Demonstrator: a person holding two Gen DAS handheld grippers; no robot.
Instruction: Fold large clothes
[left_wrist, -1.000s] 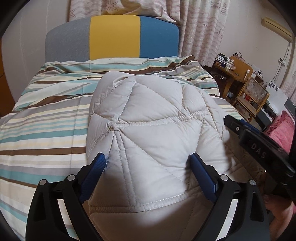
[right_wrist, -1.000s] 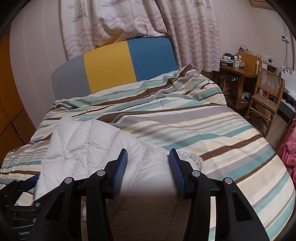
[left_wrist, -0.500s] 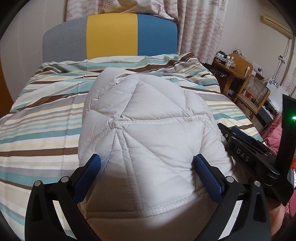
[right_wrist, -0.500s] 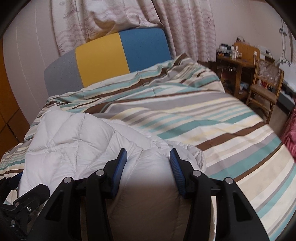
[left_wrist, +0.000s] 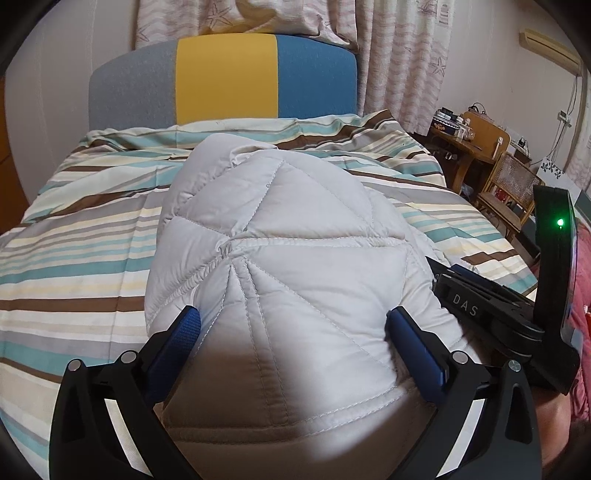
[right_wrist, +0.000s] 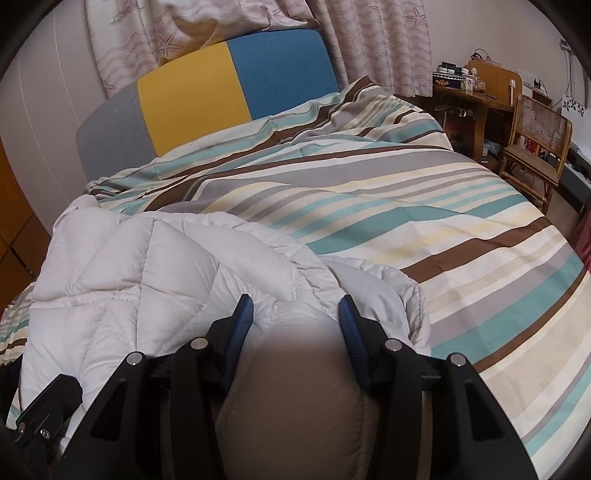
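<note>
Matt quilted jacket (left_wrist: 288, 258) (cloth, stitched seams)

We see a bed (right_wrist: 406, 206) under striped bedding, its grey, yellow and blue headboard (left_wrist: 225, 77) before patterned curtains (right_wrist: 373, 40); right of the bed, a wooden desk (right_wrist: 476, 99) and rattan chair (right_wrist: 535, 147).

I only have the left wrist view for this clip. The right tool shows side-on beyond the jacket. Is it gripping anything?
Observer: It looks so. In the right wrist view, the right tool has a thick fold of the white quilted puffer jacket filling the gap between its blue pads.
Operator: Where does the jacket end on that side?
Observer: Its rumpled edge lies just right of that tool, on the striped bedspread with teal, brown and cream bands.
</note>
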